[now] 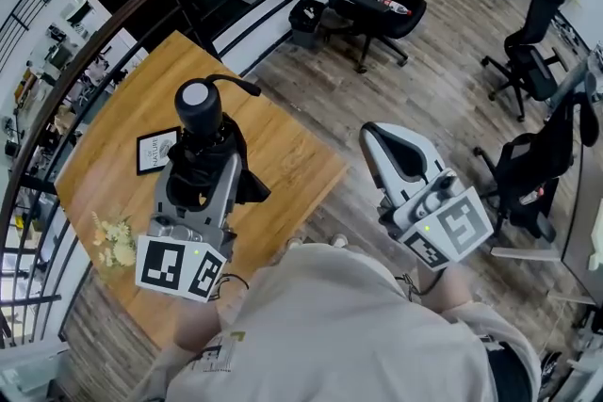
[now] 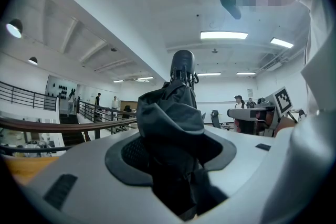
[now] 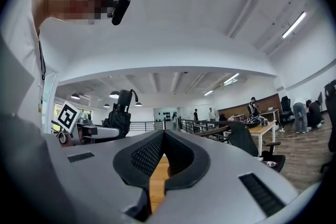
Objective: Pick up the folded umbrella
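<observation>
**Umbrella gripped by its soft cloth**

The wooden tabletop [image 1: 283, 146] lies below the left claw [image 1: 201, 167]. Its jaws stand partly apart, clamped on the folded umbrella [image 1: 200, 113], which is held upright. They bite loose fabric, so the umbrella could slip down or tilt. The right claw [image 1: 372, 136] is well apart, jaws together and empty. A black bin [image 1: 306, 17] sits far beyond both claws, its contents hidden.
</observation>
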`<state>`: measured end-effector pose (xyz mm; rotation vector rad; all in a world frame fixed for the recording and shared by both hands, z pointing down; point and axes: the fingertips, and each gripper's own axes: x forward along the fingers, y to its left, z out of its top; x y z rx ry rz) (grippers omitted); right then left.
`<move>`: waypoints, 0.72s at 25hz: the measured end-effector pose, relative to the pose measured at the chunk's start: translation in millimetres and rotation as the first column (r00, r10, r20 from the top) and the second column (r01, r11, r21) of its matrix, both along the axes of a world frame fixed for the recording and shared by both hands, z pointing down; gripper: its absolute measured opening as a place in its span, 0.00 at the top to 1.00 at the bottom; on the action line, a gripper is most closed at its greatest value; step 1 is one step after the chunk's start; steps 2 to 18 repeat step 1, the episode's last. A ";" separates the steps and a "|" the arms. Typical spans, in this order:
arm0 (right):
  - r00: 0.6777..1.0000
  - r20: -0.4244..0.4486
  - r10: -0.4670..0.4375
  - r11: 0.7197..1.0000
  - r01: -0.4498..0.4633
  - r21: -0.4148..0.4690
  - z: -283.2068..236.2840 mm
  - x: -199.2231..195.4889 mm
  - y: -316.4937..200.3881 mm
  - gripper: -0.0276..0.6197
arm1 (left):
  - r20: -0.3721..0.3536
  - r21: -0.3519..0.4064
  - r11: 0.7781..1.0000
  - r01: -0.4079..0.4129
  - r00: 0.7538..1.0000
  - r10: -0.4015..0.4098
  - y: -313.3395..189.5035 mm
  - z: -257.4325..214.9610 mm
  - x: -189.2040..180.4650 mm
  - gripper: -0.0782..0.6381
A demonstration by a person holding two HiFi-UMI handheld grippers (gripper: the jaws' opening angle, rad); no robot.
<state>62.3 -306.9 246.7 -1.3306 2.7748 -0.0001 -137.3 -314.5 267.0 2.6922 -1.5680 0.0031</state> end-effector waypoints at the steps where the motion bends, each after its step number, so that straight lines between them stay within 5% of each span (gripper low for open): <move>1: 1.000 -0.004 0.003 1.000 -0.003 -0.002 1.2 0.4 1.0 0.91 | -0.002 0.000 1.000 0.001 1.000 -0.001 1.1 -0.1 -1.2 0.55; 18: 1.000 -0.004 0.003 1.000 -0.003 -0.002 1.2 0.4 1.0 0.91 | -0.002 0.000 1.000 0.001 1.000 -0.001 1.1 -0.1 -1.2 0.55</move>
